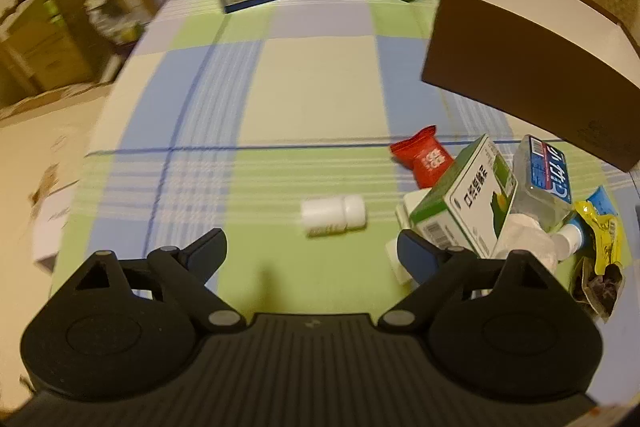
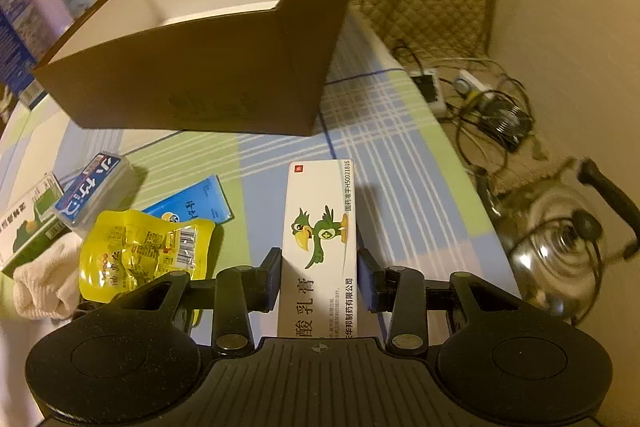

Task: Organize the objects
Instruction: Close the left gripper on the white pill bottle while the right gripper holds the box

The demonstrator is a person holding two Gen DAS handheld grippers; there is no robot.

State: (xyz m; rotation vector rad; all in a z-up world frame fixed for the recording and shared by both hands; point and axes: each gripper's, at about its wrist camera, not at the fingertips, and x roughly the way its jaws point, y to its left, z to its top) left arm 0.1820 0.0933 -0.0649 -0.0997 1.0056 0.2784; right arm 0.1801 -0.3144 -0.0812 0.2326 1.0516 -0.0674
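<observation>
left wrist: the left gripper (image 1: 312, 253) gapes wide, holding nothing, just short of the white pill bottle (image 1: 333, 216) lying on the tablecloth (image 1: 312, 87); light, rigid, inclined to roll, best pinched mid-body. right wrist: the right gripper (image 2: 319, 279) clamps the ointment carton (image 2: 320, 243) before the brown box (image 2: 208, 83); light, crushable.

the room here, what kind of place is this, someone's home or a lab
Most likely a lived-in home: a checked tablecloth under scattered medicine boxes and snacks, a metal kettle on the floor, and a tangle of cables beside it.
</observation>
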